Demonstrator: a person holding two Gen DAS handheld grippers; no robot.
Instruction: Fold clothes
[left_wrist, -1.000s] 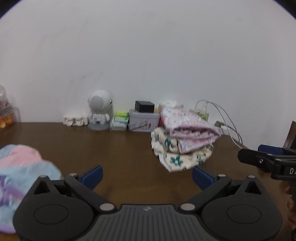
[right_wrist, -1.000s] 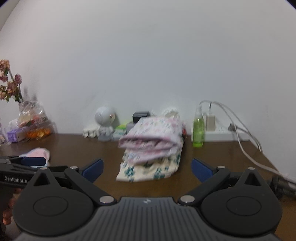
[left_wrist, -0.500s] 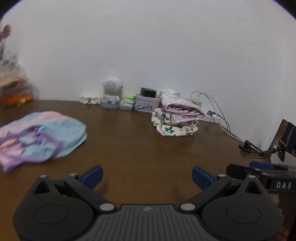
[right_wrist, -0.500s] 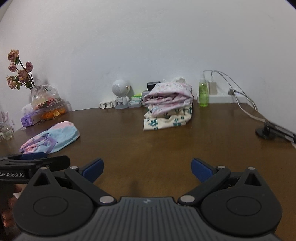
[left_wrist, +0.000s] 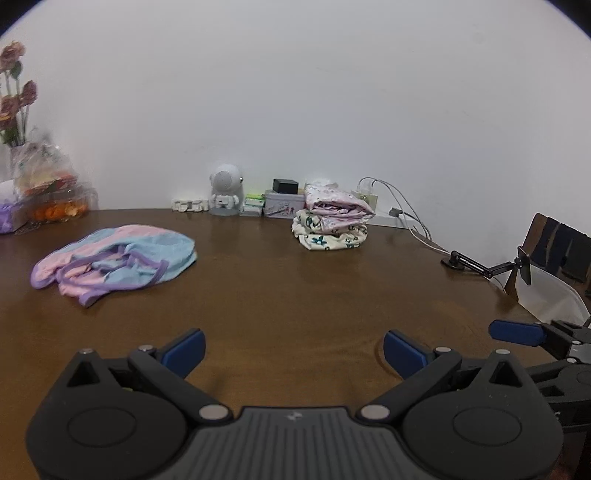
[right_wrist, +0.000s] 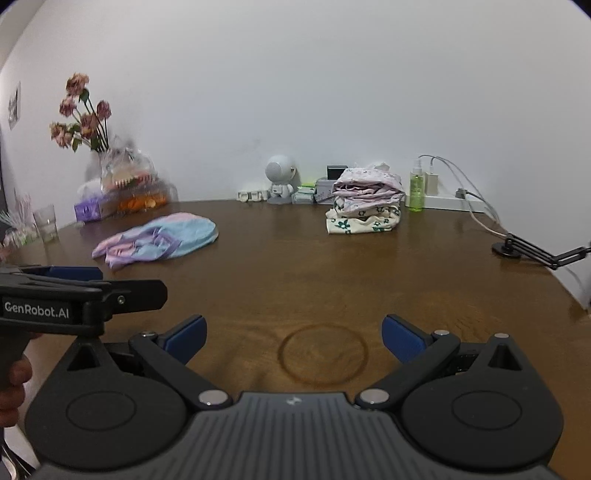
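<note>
1. Left hand-held gripper (left_wrist: 293, 349): jaws spread wide, nothing between them, poised over the near edge of the counter (left_wrist: 295, 288).
2. Right hand-held gripper (right_wrist: 293, 334): likewise spread wide and empty, just to the right of the left unit and level with it.
3. Task item: an unfolded pink, blue and purple garment (left_wrist: 114, 260) lies crumpled on the far left of the counter, well apart from both grippers. It is bunched, with purple-trimmed openings facing near.
4. Finished work: a stack of folded clothes (left_wrist: 332, 221) sits at the far centre-right, close to the wall, beside a small tin (left_wrist: 284, 203) and a white robot figurine (left_wrist: 226, 190).
5. Judged step in hand: reaching left and far to take up the crumpled garment.
6. Recommended method: approach low and flat; take two separate edges, one per gripper, preferably at the trimmed hem or shoulders, not the bulk. Lift, draw it toward the bare centre of the counter and spread it flat before any fold.
7. Risk noted: pinching several layers at once would leave the garment tangled. The wrapped flower arrangement (right_wrist: 122, 181) and glass (right_wrist: 46, 223) at the far left stand near the approach path; keep clear.
</note>
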